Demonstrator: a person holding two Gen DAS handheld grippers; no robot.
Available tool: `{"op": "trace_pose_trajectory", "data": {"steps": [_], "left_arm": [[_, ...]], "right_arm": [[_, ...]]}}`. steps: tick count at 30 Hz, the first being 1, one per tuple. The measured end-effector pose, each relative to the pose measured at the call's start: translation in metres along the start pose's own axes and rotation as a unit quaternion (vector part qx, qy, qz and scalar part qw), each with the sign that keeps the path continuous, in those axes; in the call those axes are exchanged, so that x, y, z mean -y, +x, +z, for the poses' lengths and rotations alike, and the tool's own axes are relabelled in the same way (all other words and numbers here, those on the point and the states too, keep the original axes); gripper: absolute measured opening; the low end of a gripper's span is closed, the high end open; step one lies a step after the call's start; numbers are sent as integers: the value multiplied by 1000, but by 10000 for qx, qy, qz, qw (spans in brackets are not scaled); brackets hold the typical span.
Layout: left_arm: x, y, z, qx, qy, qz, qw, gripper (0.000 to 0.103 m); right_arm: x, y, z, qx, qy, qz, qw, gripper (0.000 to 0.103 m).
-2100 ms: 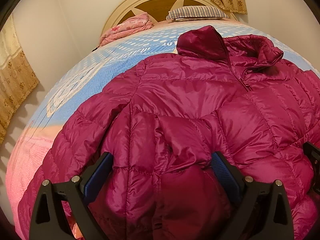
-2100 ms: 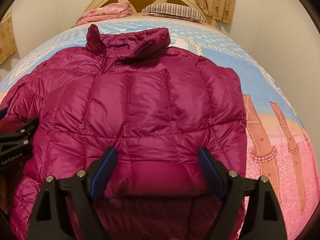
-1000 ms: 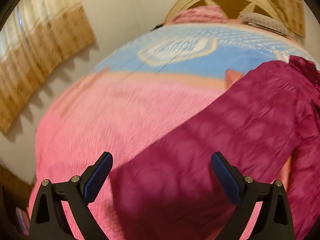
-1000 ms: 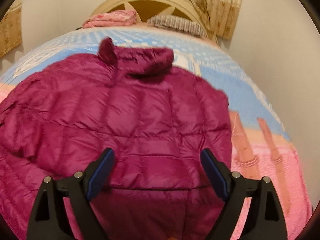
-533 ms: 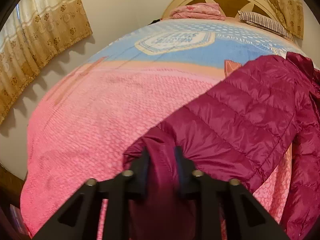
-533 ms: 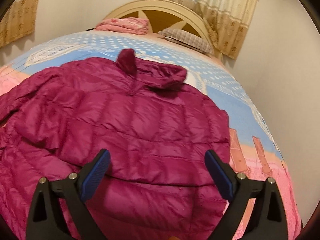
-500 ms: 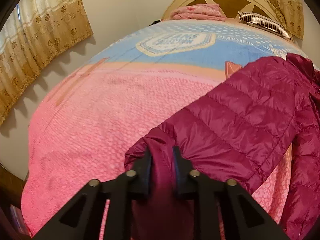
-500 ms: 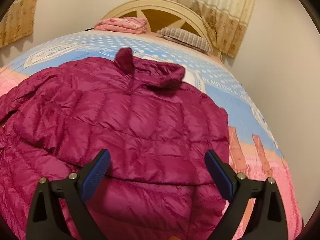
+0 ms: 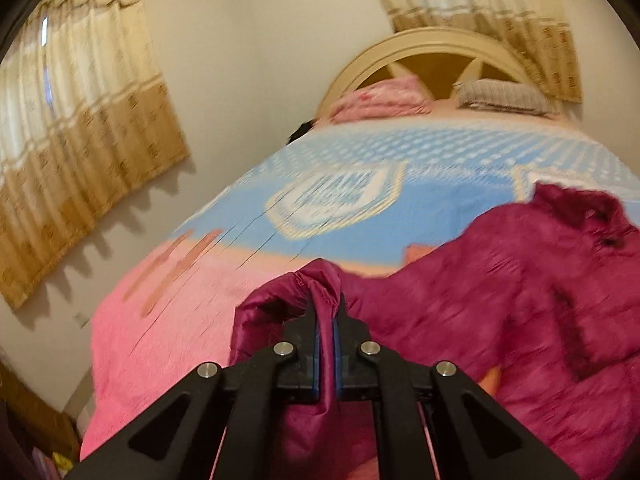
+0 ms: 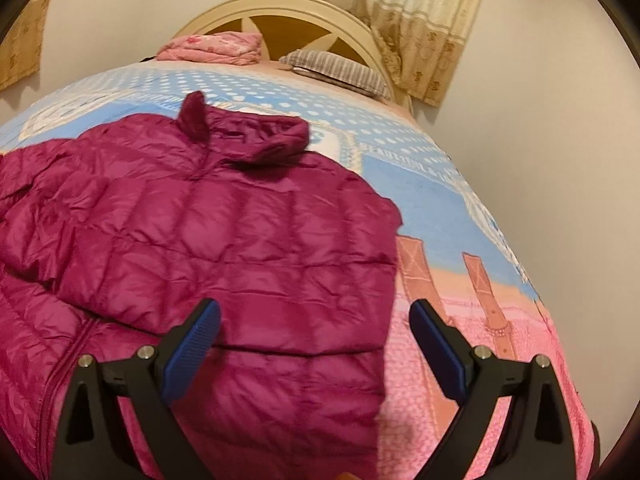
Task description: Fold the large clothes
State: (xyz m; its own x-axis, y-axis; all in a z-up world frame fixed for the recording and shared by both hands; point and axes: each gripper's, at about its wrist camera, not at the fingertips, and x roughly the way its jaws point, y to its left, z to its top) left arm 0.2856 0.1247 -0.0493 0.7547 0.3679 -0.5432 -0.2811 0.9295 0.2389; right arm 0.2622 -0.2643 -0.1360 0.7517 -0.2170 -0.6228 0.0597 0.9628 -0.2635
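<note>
Magenta puffer jacket [image 10: 224, 240] spread frame-centre on bed [image 10: 460, 208]; left gripper [image 9: 327, 320] clamped on its sleeve cuff [image 9: 316, 280], lower centre; right gripper [image 10: 314, 334] fingers apart above hem.

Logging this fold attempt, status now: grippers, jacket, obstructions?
Left gripper shut on magenta quilted puffer jacket cuff, raised off the bedspread. Right gripper open above jacket hem. Nothing obstructing.

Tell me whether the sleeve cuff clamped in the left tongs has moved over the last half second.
Yes. The magenta quilted jacket's cuff, shut in the left tongs, has risen off the pink bedspread, toward the cream headboard.
</note>
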Motion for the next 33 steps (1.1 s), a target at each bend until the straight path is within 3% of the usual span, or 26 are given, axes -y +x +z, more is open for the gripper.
{"op": "trace_pose_trajectory", "data": {"steps": [8,11,14,18,22,24,25,26,28,30,33], "left_arm": [[123,-21,29,328,729,-597,9950,3],[180,-29,27,520,1122,-703,9898,3],[220,-36,22,537,1301,-941,9856,3],[278,-38,11,482,1699,-979,9794,5],[292,-36,7,339,1731,-1010,9791,8],[288,-40,9,384,1608,-1123,9798,16],[285,-43,11,451,1550,-1176,9798,36],[282,-48,12,542,1505,-1198,9798,68],[271,-62,17,987,1313,-1238,9786,92],[264,-74,22,1286,1215,-1389,9744,92],[253,-79,30,1340,1228,-1321,9744,93]], "right_arm": [[26,-2,-9,-9,203,-26,9998,97],[37,-1,-13,-33,265,-84,9996,97],[47,2,-17,-69,356,-102,9993,97],[58,7,-24,-159,487,-57,9987,97],[63,9,-30,-210,529,2,9984,97],[64,10,-31,-221,531,-15,9983,97],[64,11,-31,-228,539,-12,9983,97],[64,12,-31,-239,549,-3,9982,97],[61,15,-29,-278,570,30,9980,97],[56,15,-27,-273,558,87,9980,97],[47,10,-22,-223,477,147,9985,97]]}}
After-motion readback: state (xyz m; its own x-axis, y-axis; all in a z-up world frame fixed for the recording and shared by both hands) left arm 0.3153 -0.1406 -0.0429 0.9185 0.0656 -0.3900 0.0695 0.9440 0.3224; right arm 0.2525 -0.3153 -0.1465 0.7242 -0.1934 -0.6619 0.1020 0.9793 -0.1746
